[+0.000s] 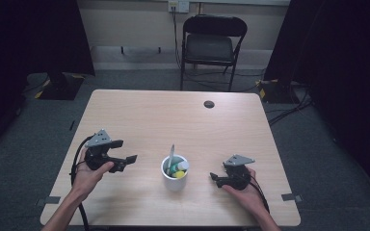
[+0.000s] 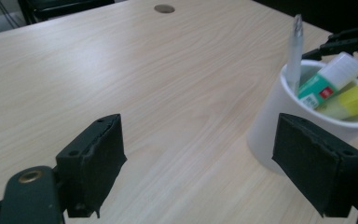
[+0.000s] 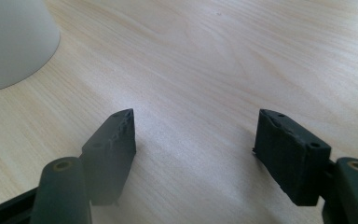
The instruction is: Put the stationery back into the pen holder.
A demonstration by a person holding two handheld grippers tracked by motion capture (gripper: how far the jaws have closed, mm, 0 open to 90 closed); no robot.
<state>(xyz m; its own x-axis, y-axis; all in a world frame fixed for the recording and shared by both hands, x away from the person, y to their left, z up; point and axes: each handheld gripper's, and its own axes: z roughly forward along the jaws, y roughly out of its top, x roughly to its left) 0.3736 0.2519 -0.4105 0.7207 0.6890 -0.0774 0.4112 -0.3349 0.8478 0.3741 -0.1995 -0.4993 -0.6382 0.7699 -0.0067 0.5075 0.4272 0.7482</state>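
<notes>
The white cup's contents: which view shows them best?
The left gripper view. It looks into the white cup from close up, showing a pen, a correction-fluid bottle and a yellow item. The high view shows the cup small, its contents hard to tell apart. The right gripper view catches just its plain outer wall.

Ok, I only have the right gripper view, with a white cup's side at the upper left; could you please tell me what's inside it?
Observer: The cup holds a pen, a small white bottle with a green label and something yellow.
Operator: Thanks. Where is the left claw?
Observer: The left claw is open, on the cup's other side, pointed at it and not touching it.
Operator: Anything farther out?
Observer: A dark round hole near the table's far edge.
</notes>
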